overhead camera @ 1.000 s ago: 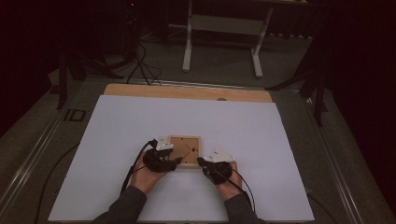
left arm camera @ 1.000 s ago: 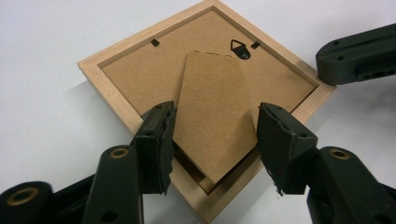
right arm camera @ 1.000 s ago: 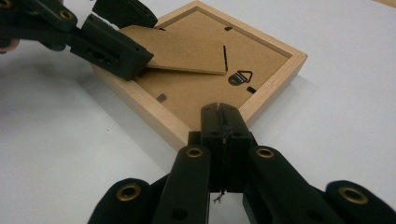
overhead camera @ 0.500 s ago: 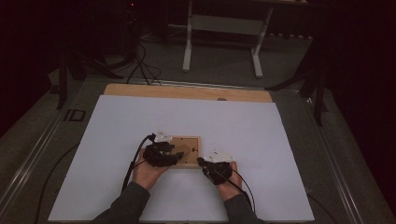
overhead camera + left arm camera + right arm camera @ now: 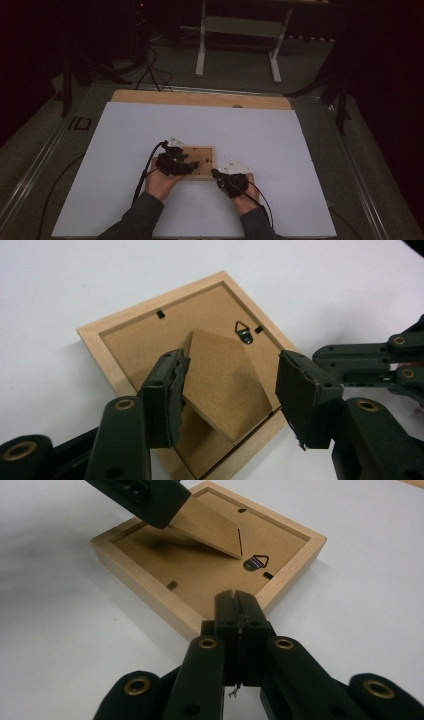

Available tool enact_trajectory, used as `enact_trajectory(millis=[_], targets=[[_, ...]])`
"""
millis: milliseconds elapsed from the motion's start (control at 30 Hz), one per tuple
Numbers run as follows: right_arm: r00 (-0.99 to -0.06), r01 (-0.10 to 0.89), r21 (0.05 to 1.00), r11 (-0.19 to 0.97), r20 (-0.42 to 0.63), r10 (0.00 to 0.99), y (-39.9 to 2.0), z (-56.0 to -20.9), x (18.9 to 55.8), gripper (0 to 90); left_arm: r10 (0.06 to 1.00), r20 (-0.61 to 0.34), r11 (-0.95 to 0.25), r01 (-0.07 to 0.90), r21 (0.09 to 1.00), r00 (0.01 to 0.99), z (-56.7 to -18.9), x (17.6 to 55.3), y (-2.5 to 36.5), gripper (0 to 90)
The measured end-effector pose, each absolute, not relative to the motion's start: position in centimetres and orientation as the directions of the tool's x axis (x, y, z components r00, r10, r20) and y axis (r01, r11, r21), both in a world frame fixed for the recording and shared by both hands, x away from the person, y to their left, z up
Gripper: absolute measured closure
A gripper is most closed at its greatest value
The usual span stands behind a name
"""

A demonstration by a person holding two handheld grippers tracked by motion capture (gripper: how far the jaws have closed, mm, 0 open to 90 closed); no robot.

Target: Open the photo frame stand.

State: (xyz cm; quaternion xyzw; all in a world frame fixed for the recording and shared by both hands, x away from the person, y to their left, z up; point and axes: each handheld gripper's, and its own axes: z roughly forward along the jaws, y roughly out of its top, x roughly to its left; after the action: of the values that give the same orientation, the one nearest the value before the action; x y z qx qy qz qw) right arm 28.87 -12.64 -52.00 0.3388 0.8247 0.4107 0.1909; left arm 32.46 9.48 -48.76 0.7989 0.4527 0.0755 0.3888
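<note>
Wood frame [image 5: 107, 342] is lying face down on the white table cover [image 5: 280, 140], close to my edge of the table, its brown backing board [image 5: 150, 340] turned up toward me. I am holding my left gripper [image 5: 227, 390] over it with the jaws standing apart, and they have just been opening wider; the cardboard easel stand [image 5: 225, 380] is sitting between the two pads, lifted at an angle off the backing, with the left pad right beside its edge and the right pad off it. Whether the left pad is actually touching the stand I cannot tell. Just past the stand's tip, a small metal hanger [image 5: 245, 333] is lying flat on the backing, and little black tabs [image 5: 160, 314] are sitting along the inner rim. I am keeping my right gripper [image 5: 239, 600] pinched fully closed with nothing between its pads, its tips resting at the near corner of the frame, low against the table cover. From above, my left gripper [image 5: 172, 160] is lying across the left part of the frame [image 5: 202, 155], while my right gripper [image 5: 231, 176] is sitting just off the frame's lower right corner.
</note>
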Motion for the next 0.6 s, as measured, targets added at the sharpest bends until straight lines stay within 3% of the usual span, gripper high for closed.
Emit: enact_trajectory(millis=[333,600], targets=[[-0.698,0.401,0.807,0.434,-0.038,0.715,-12.66,-52.0,28.87,89.3,0.789,-0.244,-0.294,0.695,0.656,0.564,-49.49,32.55,9.74,42.2],[-0.698,0.403,0.806,0.433,-0.035,0.715,-12.66,-52.0,28.85,89.2,0.768,-0.332,-0.267,0.745,0.612,0.548,-49.78,33.17,9.82,48.4]])
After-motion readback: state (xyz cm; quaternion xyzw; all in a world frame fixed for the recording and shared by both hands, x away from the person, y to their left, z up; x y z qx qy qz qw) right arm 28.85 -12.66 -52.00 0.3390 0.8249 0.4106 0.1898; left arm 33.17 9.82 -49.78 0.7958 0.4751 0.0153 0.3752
